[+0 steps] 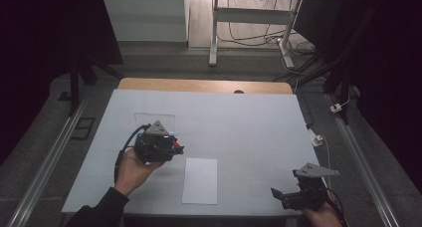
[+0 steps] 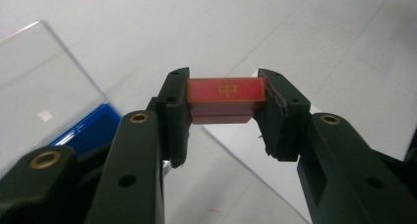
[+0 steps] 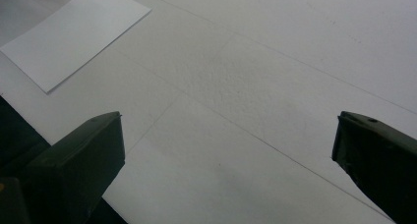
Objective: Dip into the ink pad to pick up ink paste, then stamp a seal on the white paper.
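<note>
A glossy red plastic block (image 2: 225,96) sits in matt black plastic gripper (image 2: 225,106) pads; the surface (image 3: 255,76) is matt, finely grained white (paper-like), beside a clear glossy sheet (image 2: 44,86).

— What lies on the counter (image 1: 249,122)?
— A white paper (image 1: 200,180) near the front edge. A clear sheet (image 1: 154,118) lies farther back.
— And behind?
— A grey floor with cables (image 1: 259,35) and a white frame (image 1: 251,15).

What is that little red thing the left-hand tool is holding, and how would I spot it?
Start at the white table cover and find the left gripper near its left side. Clamped between its black fingers is a small red block with a gold cross-like mark. It is the one red thing, beside a blue-edged clear box.
</note>
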### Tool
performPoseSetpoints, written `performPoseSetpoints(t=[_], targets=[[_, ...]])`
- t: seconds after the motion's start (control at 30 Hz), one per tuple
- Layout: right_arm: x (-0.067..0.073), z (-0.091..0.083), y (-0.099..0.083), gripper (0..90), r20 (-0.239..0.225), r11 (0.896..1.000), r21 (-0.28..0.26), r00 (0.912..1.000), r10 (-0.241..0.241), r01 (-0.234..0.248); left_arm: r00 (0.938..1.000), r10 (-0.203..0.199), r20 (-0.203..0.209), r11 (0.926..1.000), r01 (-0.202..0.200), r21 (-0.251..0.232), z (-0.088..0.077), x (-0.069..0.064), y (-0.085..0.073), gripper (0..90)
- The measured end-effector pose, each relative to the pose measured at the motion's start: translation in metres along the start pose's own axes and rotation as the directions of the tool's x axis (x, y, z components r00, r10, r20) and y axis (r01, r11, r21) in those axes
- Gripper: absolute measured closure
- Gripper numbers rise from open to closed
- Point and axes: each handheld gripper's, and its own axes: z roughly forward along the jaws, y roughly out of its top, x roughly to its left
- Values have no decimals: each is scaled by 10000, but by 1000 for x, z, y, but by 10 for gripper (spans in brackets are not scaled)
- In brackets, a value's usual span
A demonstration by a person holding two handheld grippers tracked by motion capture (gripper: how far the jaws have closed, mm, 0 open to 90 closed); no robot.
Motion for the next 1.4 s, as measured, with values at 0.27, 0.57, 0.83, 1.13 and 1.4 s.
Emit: performPoseSetpoints(t=[0.27,0.57,0.83,1.13,1.4], targets=[[0,0,0,0,-6,10000,18,10000,-28,28,9991,231,353,9997,-233,42,6,-11,4,583],[0,0,0,0,-13,10000,-2,10000,-24,24,9968,469,651,9987,-480,148,14,-21,7,583],[0,0,0,0,1,10000,23,10000,-10,10,9942,609,881,9974,-640,333,26,-31,9,584],[0,0,0,0,-1,10000,27,10000,-15,15,9907,913,1009,9919,-995,788,44,-40,8,584],[0,1,0,0,-47,10000,25,10000,-57,57,9877,1160,1050,9838,-1288,1246,61,-47,5,584]])
